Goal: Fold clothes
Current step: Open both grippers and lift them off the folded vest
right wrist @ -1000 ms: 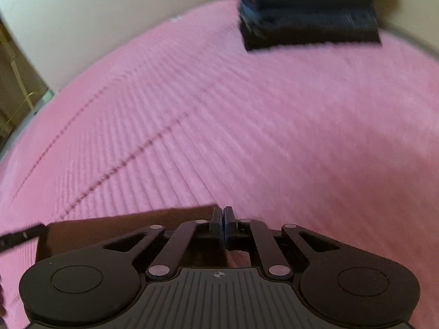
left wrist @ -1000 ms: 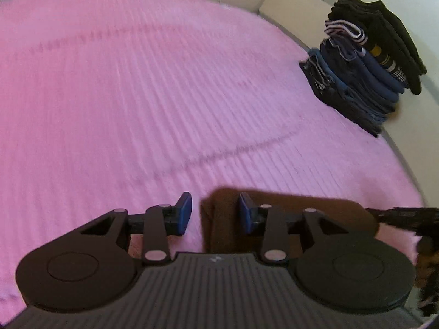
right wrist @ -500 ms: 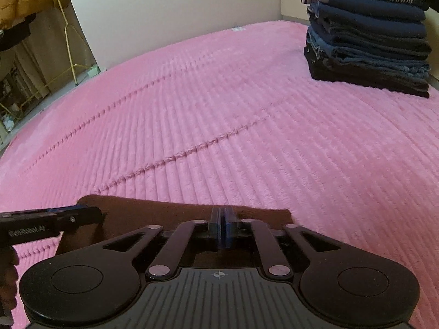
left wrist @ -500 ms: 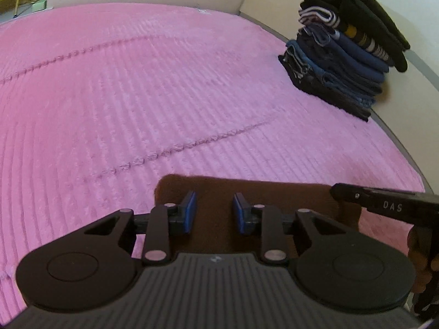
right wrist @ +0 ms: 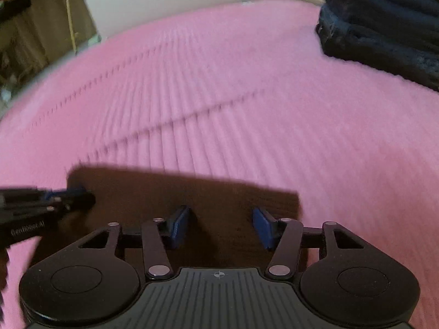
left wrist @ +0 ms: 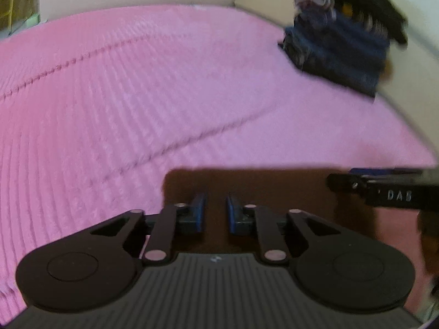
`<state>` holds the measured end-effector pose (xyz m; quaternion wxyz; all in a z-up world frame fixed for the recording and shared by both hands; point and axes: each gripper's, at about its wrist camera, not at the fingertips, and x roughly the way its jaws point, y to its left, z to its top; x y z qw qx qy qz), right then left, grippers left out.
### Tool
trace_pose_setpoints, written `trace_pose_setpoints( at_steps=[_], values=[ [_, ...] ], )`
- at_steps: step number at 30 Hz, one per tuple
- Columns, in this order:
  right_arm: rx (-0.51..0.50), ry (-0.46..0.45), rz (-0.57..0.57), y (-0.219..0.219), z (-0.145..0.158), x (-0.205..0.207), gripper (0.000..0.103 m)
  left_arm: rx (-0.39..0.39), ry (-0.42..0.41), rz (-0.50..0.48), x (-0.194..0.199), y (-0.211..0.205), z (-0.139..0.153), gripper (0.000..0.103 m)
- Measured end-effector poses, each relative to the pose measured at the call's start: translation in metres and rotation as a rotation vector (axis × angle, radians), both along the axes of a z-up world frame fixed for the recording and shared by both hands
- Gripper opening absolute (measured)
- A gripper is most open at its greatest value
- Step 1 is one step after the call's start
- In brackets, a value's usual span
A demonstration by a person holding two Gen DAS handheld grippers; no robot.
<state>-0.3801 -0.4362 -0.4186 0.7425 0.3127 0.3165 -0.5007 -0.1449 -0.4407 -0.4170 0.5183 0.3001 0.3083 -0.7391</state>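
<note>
The left claw [left wrist: 214, 213] is open, with a small gap between its 2 blue pads and nothing in it. It sits over the left part of a brown folded cloth [left wrist: 274, 189] that lies flat on the pink bed [left wrist: 137, 96]. The right claw [right wrist: 221, 226] is open wider and also holds nothing. It is over the right part of the same cloth [right wrist: 208, 194].

Each view shows the other claw from the side. The left view shows the right claw's black tip at the cloth's right end. The right view shows the left claw's tip at the cloth's left end.

Far back on the bed is a pile of dark folded clothes [left wrist: 343, 35]. The left view shows the whole pile, blurry. The right view cuts off its top [right wrist: 384, 27] but shows a yellow stand [right wrist: 70, 13] beside the bed.
</note>
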Motion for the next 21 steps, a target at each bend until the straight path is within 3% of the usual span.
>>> trace_pose_setpoints(
  at_steps=[2, 6, 12, 16, 19, 21],
  values=[
    [-0.015, 0.020, 0.028, 0.005, 0.007, 0.000, 0.055, -0.010, 0.019, -0.001, 0.005, 0.004, -0.006, 0.012],
    [-0.010, -0.028, -0.002, 0.028, 0.027, -0.018, 0.055, 0.005, 0.041, 0.039, 0.015, 0.012, 0.005, 0.012],
    [0.025, -0.013, 0.025, 0.084, 0.034, -0.020, 0.055, 0.021, 0.090, 0.075, 0.026, 0.065, 0.027, 0.012],
    [0.160, 0.067, 0.037, 0.103, 0.001, -0.007, 0.055, 0.103, 0.026, 0.050, 0.013, 0.102, 0.012, 0.012],
    [0.140, 0.114, 0.064, 0.107, 0.008, 0.003, 0.055, 0.126, 0.031, 0.107, 0.013, 0.112, 0.008, 0.012],
    [0.162, 0.094, 0.036, 0.107, 0.019, 0.001, 0.056, 0.166, 0.015, 0.127, 0.012, 0.111, 0.016, 0.012]
  ],
)
